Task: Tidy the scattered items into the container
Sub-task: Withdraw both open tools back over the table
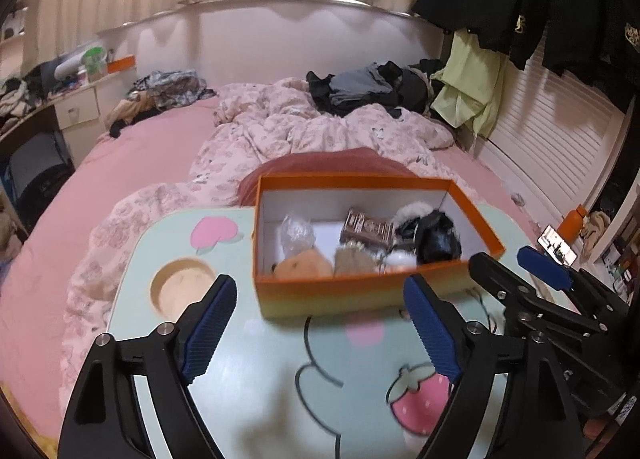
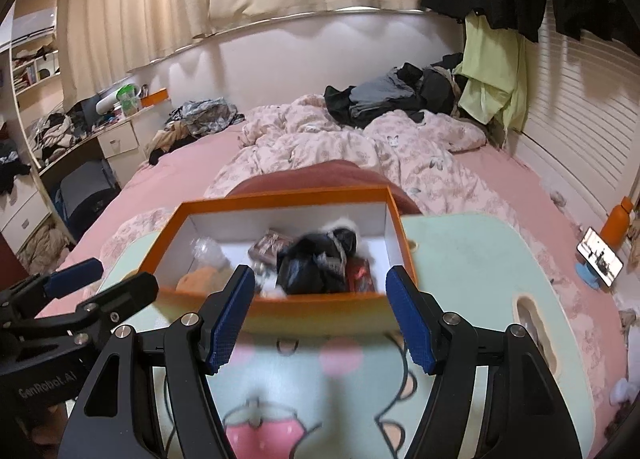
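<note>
Both claws, the left claw (image 1: 320, 333) and right claw (image 2: 320, 319), hang apart and empty near the orange box (image 1: 362, 291) on the worktop (image 1: 256, 375); its items already lie inside, so scan the worktop for strays before retreating.

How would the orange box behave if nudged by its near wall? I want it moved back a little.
The orange box looks like thin cardboard, so probably light and apt to slide on the smooth tray table. Its open top may let the wall flex.
</note>
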`<state>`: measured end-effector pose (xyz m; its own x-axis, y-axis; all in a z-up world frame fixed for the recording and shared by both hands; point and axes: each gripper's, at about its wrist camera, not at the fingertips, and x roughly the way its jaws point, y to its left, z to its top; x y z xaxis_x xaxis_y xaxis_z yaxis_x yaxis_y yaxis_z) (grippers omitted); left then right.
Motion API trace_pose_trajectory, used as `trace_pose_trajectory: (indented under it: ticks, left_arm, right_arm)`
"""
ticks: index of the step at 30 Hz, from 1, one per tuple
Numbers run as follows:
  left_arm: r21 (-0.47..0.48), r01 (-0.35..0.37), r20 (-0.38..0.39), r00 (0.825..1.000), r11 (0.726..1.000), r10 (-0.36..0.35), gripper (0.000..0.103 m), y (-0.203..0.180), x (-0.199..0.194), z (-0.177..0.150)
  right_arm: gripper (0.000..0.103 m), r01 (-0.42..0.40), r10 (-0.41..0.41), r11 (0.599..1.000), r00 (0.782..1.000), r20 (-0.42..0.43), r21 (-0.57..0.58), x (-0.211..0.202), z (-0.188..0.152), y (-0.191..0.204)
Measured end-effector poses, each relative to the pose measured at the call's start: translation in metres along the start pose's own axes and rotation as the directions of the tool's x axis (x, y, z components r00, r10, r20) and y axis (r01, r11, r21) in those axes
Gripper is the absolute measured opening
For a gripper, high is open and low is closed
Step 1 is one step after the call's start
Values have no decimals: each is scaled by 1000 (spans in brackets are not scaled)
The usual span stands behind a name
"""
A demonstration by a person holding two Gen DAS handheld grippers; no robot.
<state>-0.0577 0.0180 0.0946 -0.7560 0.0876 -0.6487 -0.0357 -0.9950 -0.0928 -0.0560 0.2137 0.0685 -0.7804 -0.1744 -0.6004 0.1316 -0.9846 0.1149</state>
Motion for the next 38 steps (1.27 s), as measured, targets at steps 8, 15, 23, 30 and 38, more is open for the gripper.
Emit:
trace_pose_trajectory:
  ticks: [8, 15, 23, 30, 38]
  left_arm:
    - [4, -45, -99, 994, 999, 45, 87, -1, 15, -53]
    - [16, -80, -195, 977, 997, 81, 88, -6, 37, -78]
    - [32, -104, -193, 975, 994, 108, 103, -6, 39, -85]
    - [29, -102, -184, 977, 994, 105, 103, -5, 39, -86]
    - [30, -101, -180, 978, 994, 104, 103, -5, 40, -86]
  right_arm:
    - [69, 21, -19, 1000, 991, -129, 12, 5, -46, -10]
    - [69, 38, -29, 999, 972, -232, 35, 21, -70, -22]
    - [88, 123, -133, 991, 963, -232, -58, 23, -78, -15]
    - [96, 130, -139, 990, 963, -233, -52, 23, -81, -18]
    - [97, 129, -138, 990, 963, -232, -52, 23, -82, -19]
